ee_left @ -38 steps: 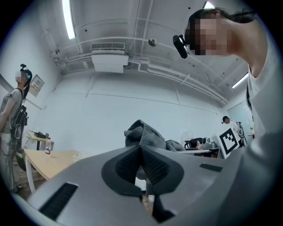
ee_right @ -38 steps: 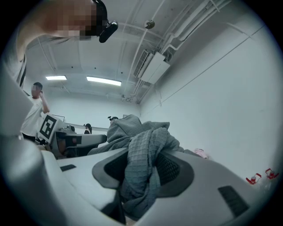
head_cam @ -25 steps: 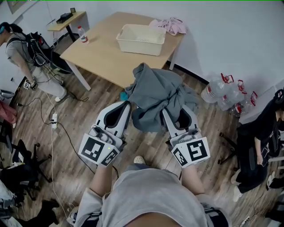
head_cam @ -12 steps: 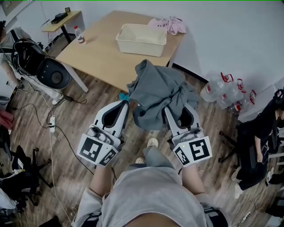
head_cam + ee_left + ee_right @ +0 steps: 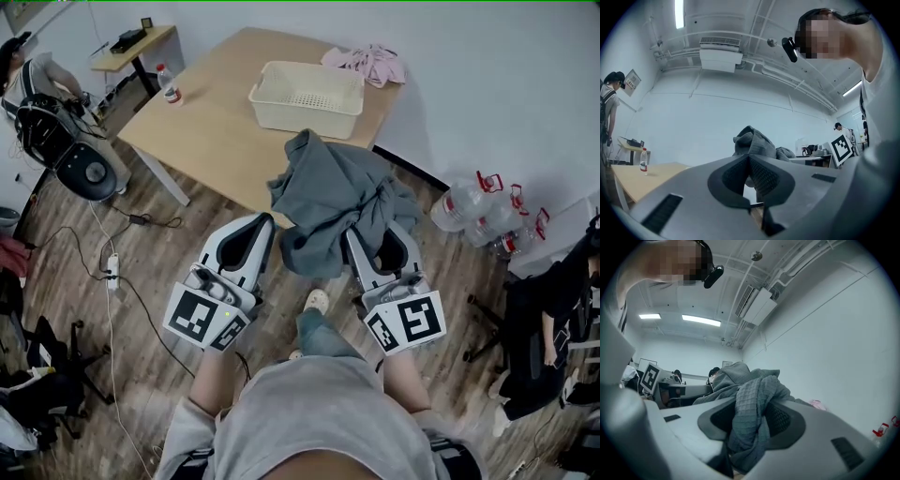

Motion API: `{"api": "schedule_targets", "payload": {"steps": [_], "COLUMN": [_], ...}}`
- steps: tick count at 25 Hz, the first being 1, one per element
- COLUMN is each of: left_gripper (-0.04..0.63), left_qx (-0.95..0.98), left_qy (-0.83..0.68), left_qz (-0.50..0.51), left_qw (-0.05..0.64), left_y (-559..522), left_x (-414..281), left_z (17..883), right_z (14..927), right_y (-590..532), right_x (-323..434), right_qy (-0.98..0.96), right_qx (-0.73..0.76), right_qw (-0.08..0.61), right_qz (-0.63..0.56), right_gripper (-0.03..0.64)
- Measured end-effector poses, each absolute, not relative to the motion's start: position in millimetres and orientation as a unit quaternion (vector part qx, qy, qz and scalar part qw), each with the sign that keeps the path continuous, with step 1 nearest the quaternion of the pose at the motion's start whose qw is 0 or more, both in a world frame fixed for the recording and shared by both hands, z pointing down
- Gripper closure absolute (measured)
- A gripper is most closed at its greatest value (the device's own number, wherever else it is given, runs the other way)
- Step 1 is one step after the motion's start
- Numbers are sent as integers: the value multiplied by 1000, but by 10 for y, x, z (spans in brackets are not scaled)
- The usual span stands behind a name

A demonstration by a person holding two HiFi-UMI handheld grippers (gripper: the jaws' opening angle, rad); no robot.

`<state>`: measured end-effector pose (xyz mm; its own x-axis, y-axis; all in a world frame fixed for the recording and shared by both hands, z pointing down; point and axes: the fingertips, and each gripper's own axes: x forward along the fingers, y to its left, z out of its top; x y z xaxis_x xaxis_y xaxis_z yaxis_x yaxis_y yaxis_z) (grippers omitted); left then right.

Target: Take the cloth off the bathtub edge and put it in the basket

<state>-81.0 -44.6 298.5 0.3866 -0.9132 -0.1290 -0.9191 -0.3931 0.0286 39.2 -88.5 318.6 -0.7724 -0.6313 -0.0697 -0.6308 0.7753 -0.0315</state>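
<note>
A crumpled grey cloth (image 5: 333, 202) hangs in the air between my two grippers, above the wooden floor and just short of the table. My left gripper (image 5: 269, 221) is at the cloth's left edge. In the left gripper view the left gripper (image 5: 749, 158) has its pads together, and the cloth (image 5: 757, 143) rises straight off the tips. My right gripper (image 5: 352, 234) is shut on a thick fold of the cloth (image 5: 745, 399); that fold spills down between the jaws of the right gripper (image 5: 750, 416). The cream basket (image 5: 307, 98) stands on the wooden table (image 5: 220, 127) ahead.
A water bottle (image 5: 170, 84) stands on the table's left end, and a pink garment (image 5: 370, 64) lies at its far corner. Large plastic bottles (image 5: 478, 206) sit on the floor at the right. A person with gear (image 5: 52, 112) bends at the left; cables (image 5: 112, 272) trail over the floor.
Both grippers have carried the cloth forward, closer to the table and the basket. The person at the left has shifted about. Neither grip has altered.
</note>
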Motion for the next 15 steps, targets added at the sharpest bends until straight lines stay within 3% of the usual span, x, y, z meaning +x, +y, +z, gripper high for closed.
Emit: {"api": "schedule_targets", "payload": {"steps": [15], "left_gripper": [600], "left_qx": [-838], "left_qy": [543], "left_qz": [47], "left_qw": [14], "left_y": [-1793], "left_x": [-968], "left_z": [2927], "right_z": [3182], "right_y": [-2200], "right_x": [178], "right_qy": [941], "right_qx": [-335], "right_qw": [35], "right_qz": [-16], "right_gripper": [450]}}
